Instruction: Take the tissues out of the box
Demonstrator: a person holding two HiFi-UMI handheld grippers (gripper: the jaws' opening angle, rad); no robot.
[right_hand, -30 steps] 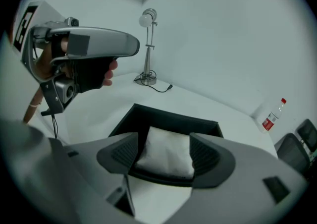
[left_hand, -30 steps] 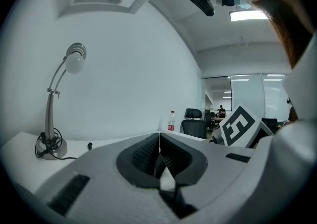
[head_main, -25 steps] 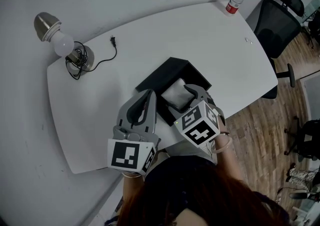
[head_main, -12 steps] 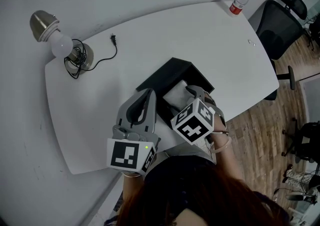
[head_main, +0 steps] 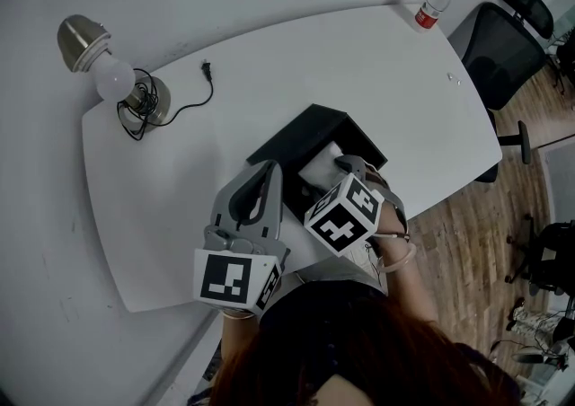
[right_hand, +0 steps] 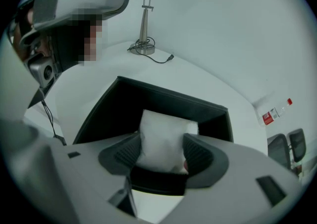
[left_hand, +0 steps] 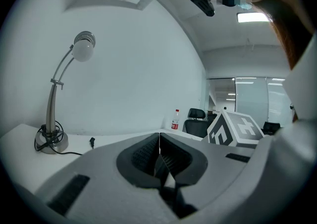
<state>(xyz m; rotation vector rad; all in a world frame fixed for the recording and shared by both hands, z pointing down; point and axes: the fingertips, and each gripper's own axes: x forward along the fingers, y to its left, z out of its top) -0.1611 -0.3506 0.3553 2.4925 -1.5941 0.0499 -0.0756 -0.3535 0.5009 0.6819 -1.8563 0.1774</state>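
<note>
Right, my right gripper (right_hand: 162,149) points steeply down into the black box (right_hand: 148,100). Its jaws are wide and have just been closing in, with the white tissue pack (right_hand: 166,124) standing between the pads inside the box. I see no firm squeeze yet. I'd close evenly on the pack's flanks, low down, then lift straight up clear of the box walls. My left gripper (left_hand: 159,156), jaws together and empty, sits just beside the box.
</note>
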